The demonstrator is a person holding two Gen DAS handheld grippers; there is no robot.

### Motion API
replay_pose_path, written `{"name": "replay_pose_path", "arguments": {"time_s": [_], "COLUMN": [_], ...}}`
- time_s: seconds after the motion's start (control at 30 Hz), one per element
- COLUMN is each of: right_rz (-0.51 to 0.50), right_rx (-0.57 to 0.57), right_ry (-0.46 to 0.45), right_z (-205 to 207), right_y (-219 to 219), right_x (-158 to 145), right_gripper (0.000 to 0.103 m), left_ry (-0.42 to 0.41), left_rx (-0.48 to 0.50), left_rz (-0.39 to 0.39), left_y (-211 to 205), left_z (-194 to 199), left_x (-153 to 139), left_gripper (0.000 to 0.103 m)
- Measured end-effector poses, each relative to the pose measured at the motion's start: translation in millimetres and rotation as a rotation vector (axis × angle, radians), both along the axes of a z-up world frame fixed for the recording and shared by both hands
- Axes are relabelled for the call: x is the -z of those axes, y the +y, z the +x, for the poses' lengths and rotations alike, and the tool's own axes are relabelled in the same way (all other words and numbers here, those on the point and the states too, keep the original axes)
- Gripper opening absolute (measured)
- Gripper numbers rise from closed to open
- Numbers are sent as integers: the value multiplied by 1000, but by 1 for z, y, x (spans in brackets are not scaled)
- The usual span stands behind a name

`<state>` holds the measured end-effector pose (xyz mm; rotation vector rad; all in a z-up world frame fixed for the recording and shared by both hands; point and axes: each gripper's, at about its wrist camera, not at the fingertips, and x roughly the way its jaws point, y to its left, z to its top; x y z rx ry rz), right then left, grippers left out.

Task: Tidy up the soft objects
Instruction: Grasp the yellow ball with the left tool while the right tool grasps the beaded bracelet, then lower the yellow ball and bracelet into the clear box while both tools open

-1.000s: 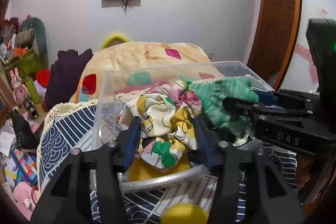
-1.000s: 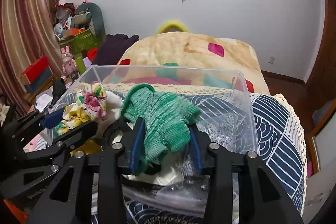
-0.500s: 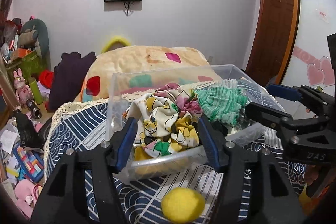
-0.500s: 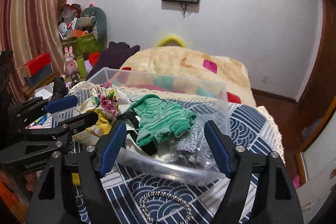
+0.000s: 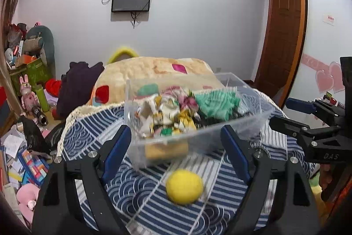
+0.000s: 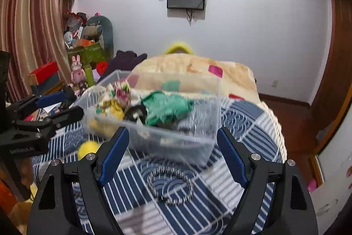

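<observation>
A clear plastic bin point(image 5: 253, 122) point(image 6: 204, 147) stands on the blue patterned bedcover. In it lie a floral cloth point(image 5: 167, 111) point(image 6: 118, 98) and a green knitted piece point(image 5: 215, 102) point(image 6: 167, 107). A yellow soft ball point(image 5: 184, 186) point(image 6: 88, 148) lies on the cover in front of the bin. My left gripper point(image 5: 176, 147) is open and empty, pulled back from the bin. My right gripper point(image 6: 173, 149) is open and empty, also back from the bin.
A beaded bracelet point(image 6: 169, 186) lies on the cover near the right gripper. A beige blanket point(image 5: 154, 72) is heaped behind the bin. Toys, boxes and papers clutter the floor at the left point(image 5: 26, 116). A wooden door point(image 5: 283, 36) stands at the right.
Both grippers let go of the cloths, which now lie in the bin, opened wide, and drew back and up from the bin.
</observation>
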<state>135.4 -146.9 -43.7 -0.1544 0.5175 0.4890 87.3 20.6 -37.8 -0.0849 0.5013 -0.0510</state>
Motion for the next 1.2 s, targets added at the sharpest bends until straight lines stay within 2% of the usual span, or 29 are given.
{"name": "replay_pose_path", "arguments": {"time_s": [0.2, 0.37, 0.4, 0.47, 0.53, 0.6, 0.73, 0.8, 0.87, 0.9, 0.93, 0.97, 1.2], "right_rz": [6, 4, 4, -3, -18, -41, -81, -79, -82, -82, -76, -71, -51], "right_rx": [14, -7, -11, -27, -40, -32, -18, -11, 0, 1, 0, -3, -17], "right_ry": [86, 175, 191, 218, 231, 227, 195, 190, 178, 174, 173, 174, 146], "right_z": [-2, 0, 0, 2, 4, 4, 1, 2, 5, 5, 5, 5, -3], "right_y": [-10, -12, -12, -8, -2, 3, 8, 9, 10, 11, 10, 9, 3], "right_x": [27, 51, 55, 64, 69, 71, 70, 70, 68, 67, 66, 65, 58], "right_gripper": [80, 80, 80, 80, 79, 75, 58, 48, 30, 24, 13, 8, 8], "left_ry": [66, 153, 161, 176, 192, 193, 194, 191, 182, 178, 172, 164, 85], "left_rx": [10, 23, 25, 36, 49, 51, 59, 56, 55, 57, 60, 62, 54], "left_rz": [48, 21, 14, -9, -21, -35, -51, -46, -38, -38, -39, -39, -21], "left_y": [-10, -11, -12, -12, -13, -13, -11, -14, -15, -16, -16, -16, -15], "left_z": [-8, -4, -4, -1, 3, 5, 8, 8, 6, 5, 3, 2, -10], "left_x": [27, 56, 59, 64, 67, 69, 72, 74, 73, 72, 71, 70, 47], "left_gripper": [85, 85, 83, 71, 64, 60, 47, 46, 46, 46, 45, 45, 45]}}
